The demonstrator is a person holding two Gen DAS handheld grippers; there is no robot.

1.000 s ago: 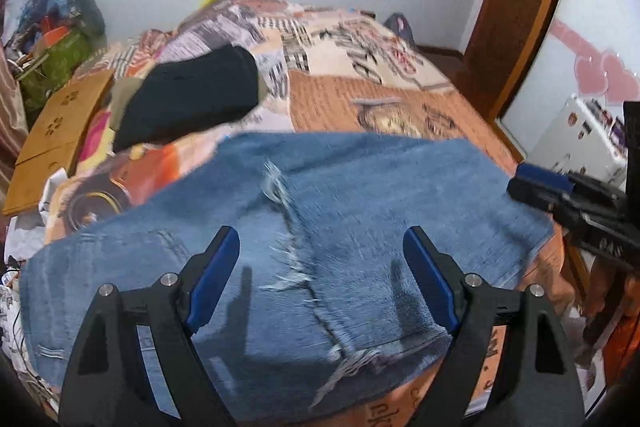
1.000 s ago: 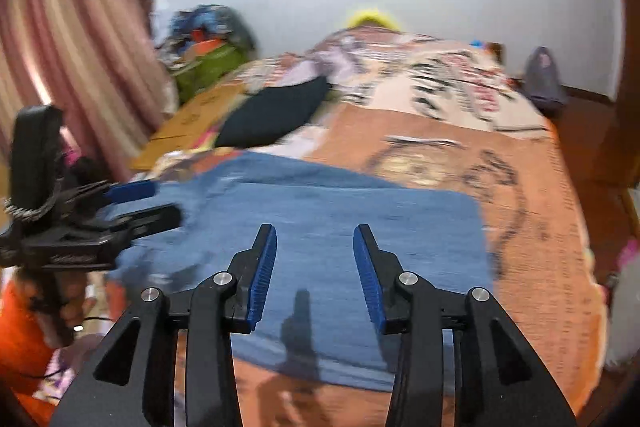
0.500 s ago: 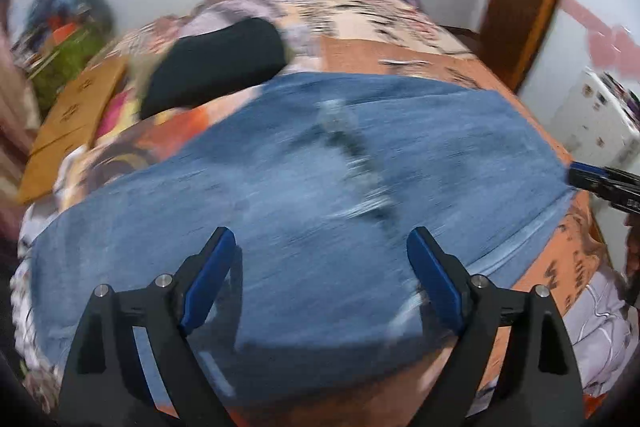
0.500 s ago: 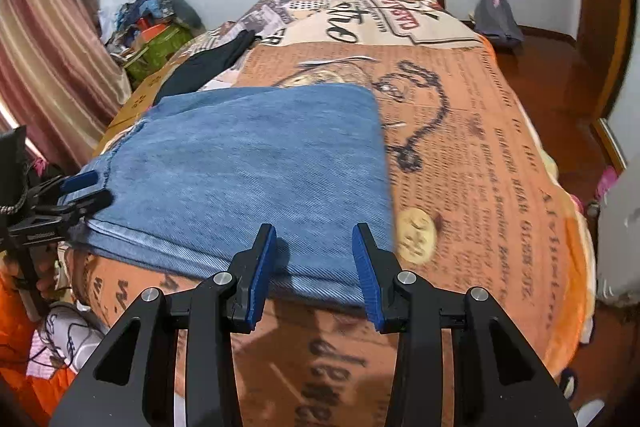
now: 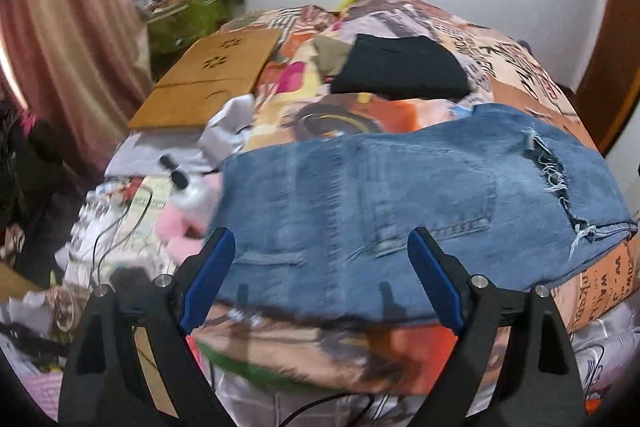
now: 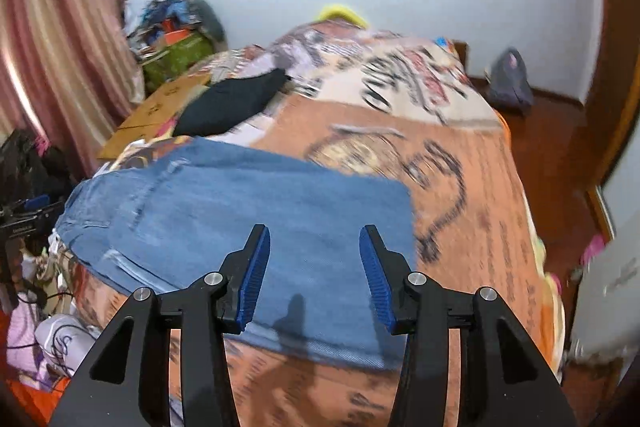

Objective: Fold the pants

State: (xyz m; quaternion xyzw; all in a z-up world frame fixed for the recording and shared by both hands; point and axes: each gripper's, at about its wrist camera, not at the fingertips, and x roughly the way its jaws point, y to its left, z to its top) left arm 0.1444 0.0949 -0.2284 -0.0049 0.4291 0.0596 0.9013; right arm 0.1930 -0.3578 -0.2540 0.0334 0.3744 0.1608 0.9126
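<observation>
Blue jeans (image 5: pixel 400 203) lie folded across the near part of a bed with a patterned orange cover (image 6: pixel 472 187). A frayed rip (image 5: pixel 552 171) shows near their right end. My left gripper (image 5: pixel 320 279) hangs wide open above the near edge of the waist end, with nothing pinched. In the right wrist view the jeans (image 6: pixel 240 223) spread from the left to the middle. My right gripper (image 6: pixel 316 275) hovers over their near right part, and its jaws are opening with nothing pressed between the pads. The left gripper (image 6: pixel 24 217) shows dimly at that view's far left edge.
A folded black garment (image 5: pixel 400 71) lies farther back on the bed, beside flat cardboard (image 5: pixel 208 79). Clutter, cables and a pink plush (image 5: pixel 180 227) fill the floor at the left by the curtain (image 5: pixel 60 47). A bag (image 6: pixel 512 83) sits on the wooden floor at the right.
My left gripper has swept left along the jeans to their waist end and stayed open. The right gripper's jaws have spread wider, and its view has swung away and back over the jeans.
</observation>
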